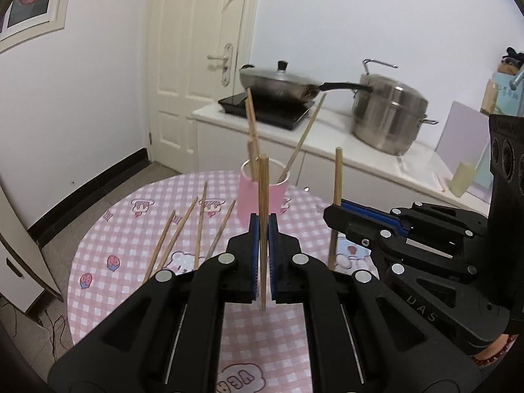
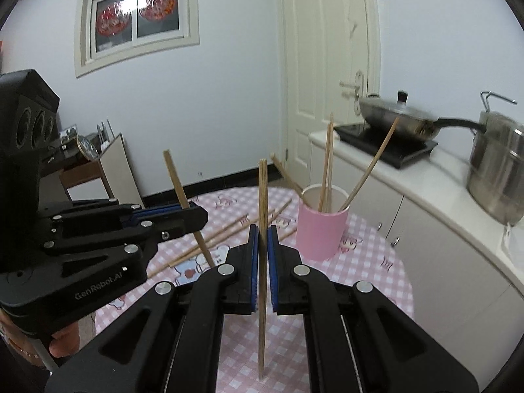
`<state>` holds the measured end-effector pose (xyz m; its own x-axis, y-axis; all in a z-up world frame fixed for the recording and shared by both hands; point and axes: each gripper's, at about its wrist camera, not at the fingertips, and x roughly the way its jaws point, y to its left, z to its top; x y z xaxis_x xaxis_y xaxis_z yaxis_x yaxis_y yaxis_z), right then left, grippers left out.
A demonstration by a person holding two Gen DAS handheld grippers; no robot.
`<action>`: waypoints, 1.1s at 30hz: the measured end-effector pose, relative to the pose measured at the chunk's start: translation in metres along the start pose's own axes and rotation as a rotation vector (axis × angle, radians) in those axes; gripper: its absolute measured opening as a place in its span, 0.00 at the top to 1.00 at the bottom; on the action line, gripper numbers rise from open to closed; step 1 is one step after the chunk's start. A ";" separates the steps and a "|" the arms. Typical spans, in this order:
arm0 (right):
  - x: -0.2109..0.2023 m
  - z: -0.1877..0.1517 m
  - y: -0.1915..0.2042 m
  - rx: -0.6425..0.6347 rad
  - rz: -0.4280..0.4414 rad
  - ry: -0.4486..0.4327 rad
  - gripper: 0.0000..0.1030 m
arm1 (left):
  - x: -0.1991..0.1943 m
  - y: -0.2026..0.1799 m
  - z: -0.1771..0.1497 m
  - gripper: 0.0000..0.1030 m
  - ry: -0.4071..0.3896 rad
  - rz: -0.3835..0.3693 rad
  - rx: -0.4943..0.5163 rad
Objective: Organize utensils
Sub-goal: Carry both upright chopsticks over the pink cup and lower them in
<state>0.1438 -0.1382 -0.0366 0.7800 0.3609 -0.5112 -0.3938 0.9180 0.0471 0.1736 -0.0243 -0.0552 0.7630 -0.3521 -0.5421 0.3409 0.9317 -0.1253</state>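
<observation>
The job looks partly done: the pink cup (image 2: 322,229), a smooth paper-like cylinder with a white inside, stands toward the far edge of the table (image 1: 108,229) and already holds 3 chopsticks (image 2: 327,163) leaning against its rim, 2 close together and 1 splayed to the right. About 4 loose chopsticks (image 1: 183,235) lie fanned out flat on the left half of the table, so those are left to collect. The left gripper (image 1: 263,229) is clamped tight on 1 upright chopstick (image 1: 263,196), its blue ribbed pads pressing the wood from both sides, above the table in front of the cup. The right gripper (image 2: 262,239) is likewise closed on its own chopstick (image 2: 262,203), held vertical just left of the cup. Both sticks look like pale bamboo or wood, slender and straight-grained, with squared top ends. The tablecloth is a pink and white check printed with cartoon figures, seemingly a wipeable sheet. I judge the next step to be dropping both sticks into the cup.
</observation>
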 end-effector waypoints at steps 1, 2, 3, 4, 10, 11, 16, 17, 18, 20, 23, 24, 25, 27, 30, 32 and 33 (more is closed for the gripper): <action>-0.004 0.002 0.000 -0.002 -0.001 -0.009 0.96 | -0.003 -0.002 0.001 0.95 -0.009 0.002 0.004; -0.007 0.003 0.000 -0.002 -0.003 -0.019 0.96 | -0.006 -0.005 0.003 0.95 -0.016 0.000 0.009; -0.009 0.003 -0.002 -0.002 -0.006 -0.026 0.96 | -0.009 -0.005 0.004 0.95 -0.023 -0.001 0.009; -0.011 0.005 -0.003 -0.006 -0.010 -0.033 0.96 | -0.011 -0.007 0.007 0.95 -0.032 -0.004 0.009; -0.020 0.014 -0.010 -0.014 -0.038 -0.070 0.96 | -0.015 -0.017 0.022 0.95 -0.062 -0.008 0.022; -0.021 0.017 -0.011 -0.015 -0.043 -0.077 0.96 | -0.014 -0.019 0.026 0.95 -0.065 -0.011 0.024; -0.025 0.031 -0.021 -0.022 -0.071 -0.111 0.96 | -0.010 -0.026 0.044 0.95 -0.091 -0.018 0.031; -0.024 0.034 -0.024 -0.022 -0.075 -0.118 0.96 | -0.009 -0.028 0.049 0.95 -0.098 -0.020 0.032; -0.024 0.039 -0.027 -0.024 -0.084 -0.130 0.96 | -0.008 -0.029 0.052 0.95 -0.104 -0.021 0.032; -0.024 0.046 -0.032 -0.023 -0.097 -0.146 0.96 | -0.004 -0.031 0.063 0.95 -0.120 -0.022 0.031; -0.024 0.057 -0.041 -0.020 -0.116 -0.178 0.96 | 0.004 -0.032 0.078 0.95 -0.135 -0.032 0.018; -0.024 0.060 -0.045 -0.015 -0.121 -0.192 0.96 | 0.005 -0.032 0.082 0.95 -0.140 -0.031 0.015; -0.023 0.063 -0.049 -0.013 -0.126 -0.200 0.96 | 0.009 -0.032 0.088 0.95 -0.149 -0.029 0.009; -0.019 0.069 -0.057 -0.009 -0.141 -0.218 0.96 | 0.015 -0.031 0.097 0.95 -0.162 -0.030 -0.006; -0.013 0.074 -0.064 -0.006 -0.152 -0.235 0.96 | 0.026 -0.031 0.106 0.95 -0.187 -0.013 -0.018; -0.007 0.077 -0.068 -0.008 -0.165 -0.251 0.96 | 0.035 -0.030 0.112 0.95 -0.209 0.007 -0.032; -0.004 0.079 -0.071 -0.005 -0.168 -0.263 0.96 | 0.039 -0.030 0.114 0.95 -0.213 0.017 -0.036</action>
<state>0.2068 -0.1916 0.0294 0.9332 0.2350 -0.2717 -0.2506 0.9678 -0.0235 0.2561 -0.0758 0.0223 0.8687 -0.3436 -0.3567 0.3100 0.9389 -0.1494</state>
